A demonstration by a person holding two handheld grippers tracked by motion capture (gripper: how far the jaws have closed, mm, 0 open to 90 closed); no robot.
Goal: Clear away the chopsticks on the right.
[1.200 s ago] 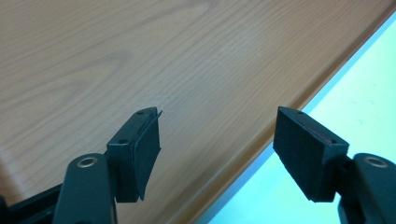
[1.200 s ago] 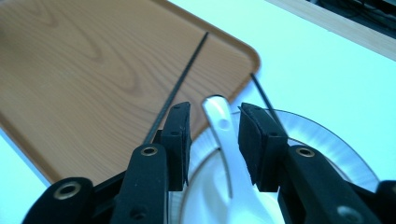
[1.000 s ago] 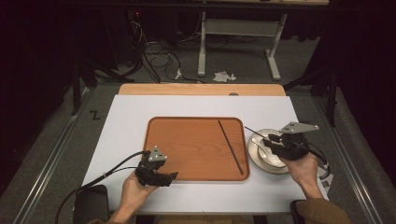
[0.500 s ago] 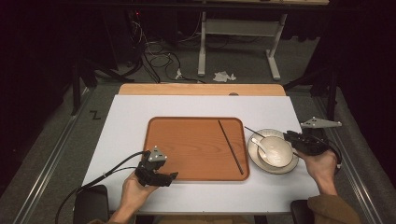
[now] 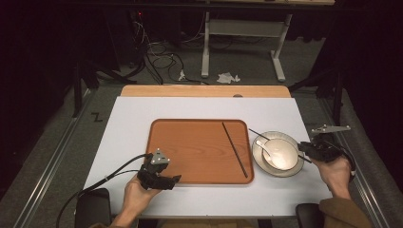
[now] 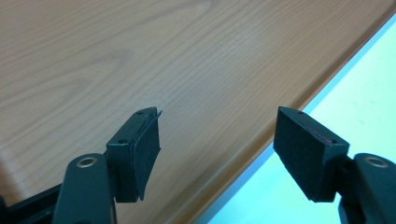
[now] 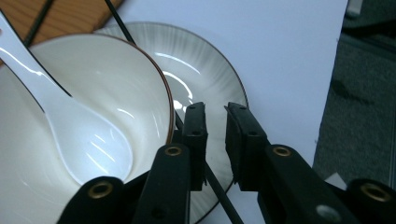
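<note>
Jaws of right gripper (image 5: 308, 153) narrowed around a chopstick (image 7: 219, 196) beside the bowl (image 5: 281, 154); left gripper (image 5: 172, 181) agape, low over tray (image 5: 190, 142) edge

The high view is dim and grainy: the white rectangular tabletop (image 5: 199, 111) is evenly lit from above, while the surrounding floor sinks into near-black. In the right gripper view, bright streaks of glare lie on the glossy cream ceramic bowl (image 7: 116, 88). The left gripper view is soft, its orange-brown wooden tray (image 6: 140, 56) slightly blurred.
</note>
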